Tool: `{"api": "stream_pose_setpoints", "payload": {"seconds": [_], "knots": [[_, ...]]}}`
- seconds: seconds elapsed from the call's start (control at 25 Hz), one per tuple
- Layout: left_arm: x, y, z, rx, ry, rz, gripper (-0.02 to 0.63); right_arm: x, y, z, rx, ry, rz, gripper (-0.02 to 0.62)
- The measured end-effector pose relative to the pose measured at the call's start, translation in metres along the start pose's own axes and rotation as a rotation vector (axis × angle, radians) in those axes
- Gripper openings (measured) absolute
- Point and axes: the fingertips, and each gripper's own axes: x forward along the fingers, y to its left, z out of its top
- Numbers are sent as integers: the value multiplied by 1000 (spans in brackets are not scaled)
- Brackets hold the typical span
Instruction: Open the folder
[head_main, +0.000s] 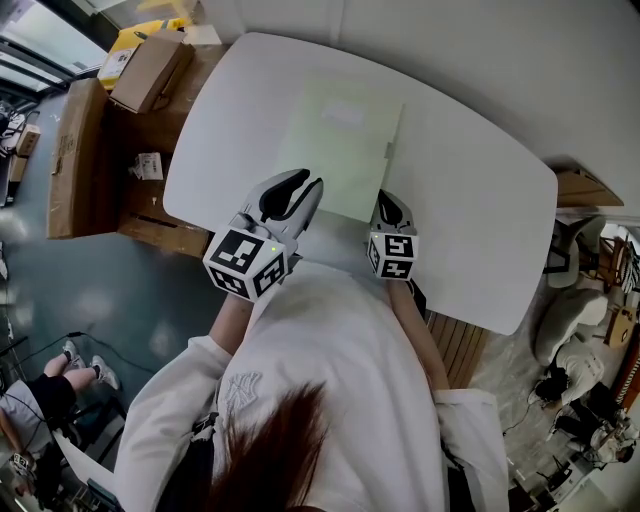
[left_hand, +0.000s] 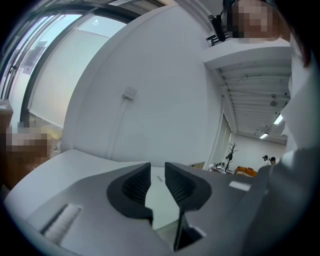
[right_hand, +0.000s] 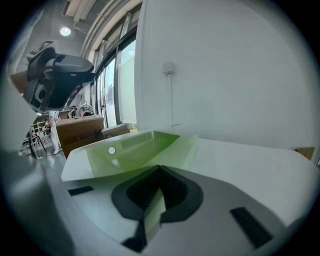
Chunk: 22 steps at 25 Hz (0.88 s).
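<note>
Nearest the person, the right claw (right_hand: 157, 172) is clamping shut on a thin green edge of the folder (head_main: 340, 150), at its near right corner. The left claw (left_hand: 157, 172) is hovering just beside the near left corner, its jaws standing partly apart with nothing between them.

The first risk is sitting in that right grip. It is hard to tell whether the claw is pinching the cover alone or both leaves together. If it is both, lifting will only be hauling the whole folder up rather than parting it.

Beyond the claws, the folder is lying flat on the smooth white counter (head_main: 480, 200), with its long side running away from the person. With the left claw not yet pressing anything down, any pull from the right side is likely to be dragging or swivelling the folder across the counter.

Farther along, a small round stud (right_hand: 111, 150) is showing on the green sheet (possibly a snap closure, though I cannot tell if it is fastened). If it is, forcing the cover will be creasing or tearing the thin plastic.
</note>
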Motion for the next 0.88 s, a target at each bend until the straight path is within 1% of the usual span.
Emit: {"api": "stream_pose_setpoints", "payload": {"seconds": [0.08,0.24,0.48,0.68,0.88], "knots": [[-2,3,-1,-4,7,18,78,0,0,0,0,0,0,6],[-5,14,-10,-46,36,72,10,1,1,0,0,0,0,6],[-8,23,-16,-69,78,105,9,2,2,0,1,1,0,6],[-8,20,-18,-76,83,110,9,-1,0,0,0,1,0,6],[-9,21,-16,-82,68,105,9,0,1,0,0,-1,0,6]]}}
